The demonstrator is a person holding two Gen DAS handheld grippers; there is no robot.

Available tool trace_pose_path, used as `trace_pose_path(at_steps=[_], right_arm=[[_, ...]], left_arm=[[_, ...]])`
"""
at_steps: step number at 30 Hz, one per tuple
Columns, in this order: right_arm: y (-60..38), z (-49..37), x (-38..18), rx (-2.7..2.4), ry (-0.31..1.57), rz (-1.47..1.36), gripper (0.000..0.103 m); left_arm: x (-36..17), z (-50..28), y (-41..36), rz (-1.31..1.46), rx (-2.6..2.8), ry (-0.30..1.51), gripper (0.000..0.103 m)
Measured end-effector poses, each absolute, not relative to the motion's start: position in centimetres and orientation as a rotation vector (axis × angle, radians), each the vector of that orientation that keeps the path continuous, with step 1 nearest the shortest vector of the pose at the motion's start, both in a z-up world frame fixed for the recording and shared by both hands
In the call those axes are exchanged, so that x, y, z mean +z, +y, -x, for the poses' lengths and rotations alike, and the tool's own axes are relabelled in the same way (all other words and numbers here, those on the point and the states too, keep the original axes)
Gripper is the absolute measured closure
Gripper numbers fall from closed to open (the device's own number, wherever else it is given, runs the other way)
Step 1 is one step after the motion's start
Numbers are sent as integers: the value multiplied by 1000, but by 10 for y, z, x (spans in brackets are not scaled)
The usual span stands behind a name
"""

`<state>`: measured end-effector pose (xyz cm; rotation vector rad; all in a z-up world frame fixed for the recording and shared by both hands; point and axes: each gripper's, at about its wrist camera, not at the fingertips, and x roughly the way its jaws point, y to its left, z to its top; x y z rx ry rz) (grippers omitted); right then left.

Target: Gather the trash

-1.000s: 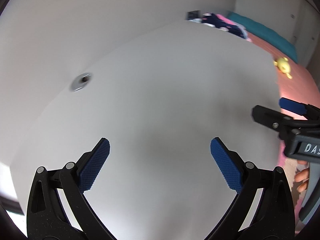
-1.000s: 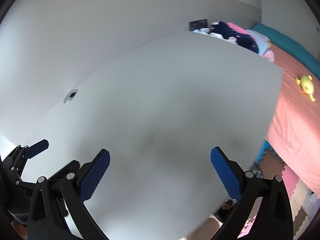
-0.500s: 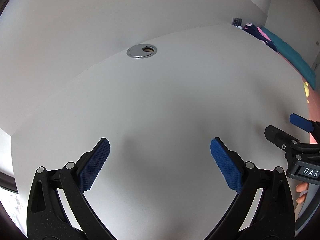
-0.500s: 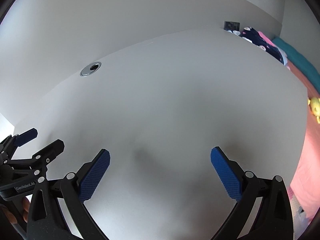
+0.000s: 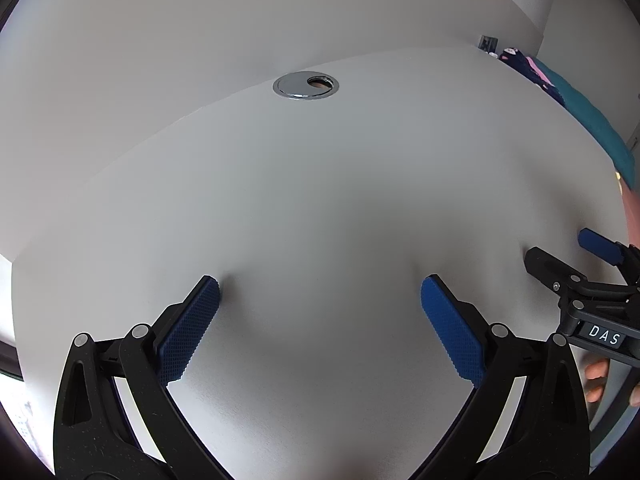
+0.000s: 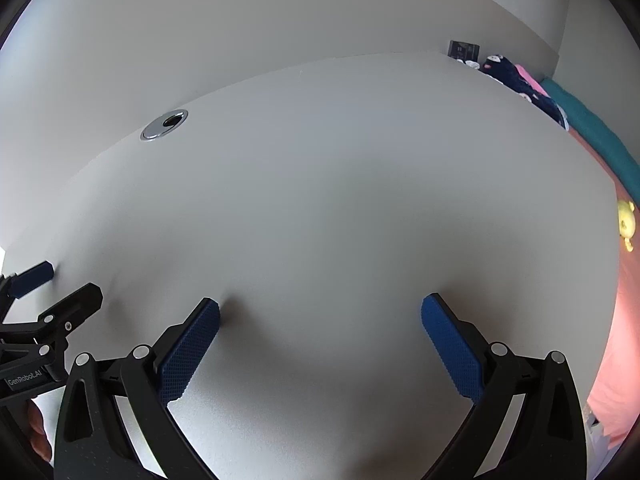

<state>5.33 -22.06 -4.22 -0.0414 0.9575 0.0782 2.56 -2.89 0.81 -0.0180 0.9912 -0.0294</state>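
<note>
Two hand-held grippers over one white tabletop (image 5: 320, 200): the left hand-held gripper (image 5: 320, 292) and the right hand-held gripper (image 6: 320, 312). Each carries two blue pads, so four pads counted, one of them here (image 5: 188, 328). One silver cable grommet (image 5: 306, 85) sits in the tabletop, one hole in it. Beyond the far edge, one bed (image 6: 616, 292) under a pink cover, one teal blanket (image 6: 600, 136), one dark patterned bundle of cloth (image 6: 516, 80), one yellow plush toy (image 6: 626, 220). One dark wall socket (image 6: 464, 49) on the wall.
</note>
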Motion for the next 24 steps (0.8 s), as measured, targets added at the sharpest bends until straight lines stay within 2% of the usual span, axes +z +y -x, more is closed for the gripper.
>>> trace_pose_path(at_steps=[24], right_arm=[[-223, -53, -41, 65, 939, 34, 2]], left_arm=[[7, -25, -33, -8, -1, 968, 6]])
